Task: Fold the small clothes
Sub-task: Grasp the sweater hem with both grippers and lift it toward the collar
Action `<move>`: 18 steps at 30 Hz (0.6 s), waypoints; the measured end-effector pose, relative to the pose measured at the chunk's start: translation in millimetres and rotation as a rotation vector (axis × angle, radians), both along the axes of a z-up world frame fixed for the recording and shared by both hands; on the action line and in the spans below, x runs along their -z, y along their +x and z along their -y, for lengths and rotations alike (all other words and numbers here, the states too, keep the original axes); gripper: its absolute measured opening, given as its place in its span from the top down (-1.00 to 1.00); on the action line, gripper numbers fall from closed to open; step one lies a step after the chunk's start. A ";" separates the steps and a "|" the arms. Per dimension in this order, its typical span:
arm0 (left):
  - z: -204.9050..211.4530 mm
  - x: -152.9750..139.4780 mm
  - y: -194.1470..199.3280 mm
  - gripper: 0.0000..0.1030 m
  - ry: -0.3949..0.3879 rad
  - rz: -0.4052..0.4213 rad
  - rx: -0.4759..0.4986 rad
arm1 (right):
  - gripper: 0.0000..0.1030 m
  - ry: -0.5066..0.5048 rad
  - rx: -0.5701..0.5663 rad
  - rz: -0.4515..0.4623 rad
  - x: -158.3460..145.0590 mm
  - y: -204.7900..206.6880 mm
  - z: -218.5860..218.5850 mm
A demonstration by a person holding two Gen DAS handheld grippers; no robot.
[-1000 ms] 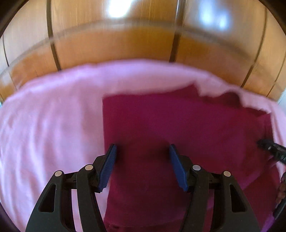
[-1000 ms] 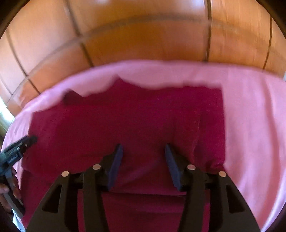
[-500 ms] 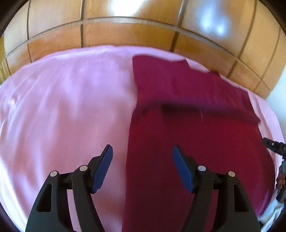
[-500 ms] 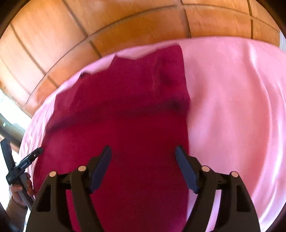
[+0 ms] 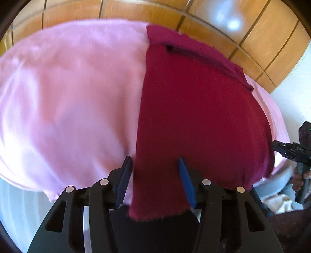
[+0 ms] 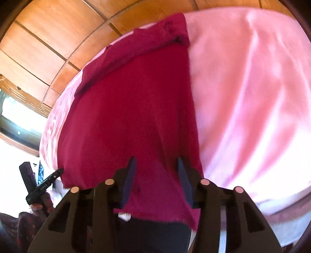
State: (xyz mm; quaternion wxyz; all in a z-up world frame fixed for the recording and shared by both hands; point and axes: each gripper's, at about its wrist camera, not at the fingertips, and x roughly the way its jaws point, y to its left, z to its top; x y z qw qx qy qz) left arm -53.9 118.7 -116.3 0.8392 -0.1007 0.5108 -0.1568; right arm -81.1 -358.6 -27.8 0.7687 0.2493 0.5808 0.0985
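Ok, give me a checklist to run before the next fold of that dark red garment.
1. Garment on the pink sheet: ok.
2. Far end already folded over: ok.
3. Near hem between the left gripper jaws, which are closing: ok.
4. Near hem between the right gripper jaws, also closing: ok.
5. Pads pressing on the cloth: cannot tell.
6. Near hem hangs past the sheet's edge: not ok.

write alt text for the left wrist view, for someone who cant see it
A dark red knit garment lies on a pink sheet, its near hem between the blue-padded fingers of the left gripper, whose jaws are closing. Wooden panels stand behind, and the right gripper shows at the right edge.
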 end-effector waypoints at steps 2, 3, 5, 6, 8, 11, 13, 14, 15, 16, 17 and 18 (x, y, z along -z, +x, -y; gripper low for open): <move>-1.2 9.9 -2.6 0.57 -0.015 -0.055 0.003 | 0.41 -0.003 0.008 -0.024 7.2 -2.6 0.3; -3.0 11.6 -3.5 0.68 -0.021 -0.071 0.004 | 0.64 -0.002 0.002 -0.042 10.2 -5.1 0.0; -5.4 6.4 -5.2 0.84 -0.045 -0.068 0.007 | 1.00 0.012 -0.027 -0.076 12.1 -6.0 -3.1; -6.4 0.7 -6.6 0.85 -0.055 -0.061 0.014 | 1.00 0.028 -0.032 -0.074 10.6 -7.3 -3.8; -11.6 -15.0 -7.1 0.85 -0.100 -0.031 0.021 | 1.00 0.106 -0.029 -0.014 -6.6 -4.6 -5.5; -17.0 -37.1 -6.3 0.85 -0.136 0.012 0.037 | 1.00 0.139 -0.023 0.059 -30.4 5.1 -3.3; -14.5 -42.2 -4.7 0.85 -0.112 0.034 0.050 | 0.92 0.086 -0.014 0.074 -37.6 9.0 4.8; -12.1 -42.0 -3.8 0.85 -0.095 0.039 0.059 | 0.89 0.056 -0.012 0.074 -37.9 8.9 9.9; -8.8 -40.5 -5.4 0.85 -0.080 0.041 0.069 | 0.67 0.026 -0.009 0.069 -37.1 4.7 15.4; -5.9 -38.5 -5.9 0.86 -0.072 0.036 0.076 | 0.40 -0.008 -0.005 0.052 -33.6 2.3 20.4; -5.5 -36.8 -5.9 0.86 -0.073 0.030 0.078 | -0.01 -0.029 -0.002 0.036 -28.4 -1.7 24.3; -6.1 -36.4 -3.5 0.86 -0.075 0.026 0.078 | 0.02 -0.033 -0.005 0.024 -23.6 -4.6 26.9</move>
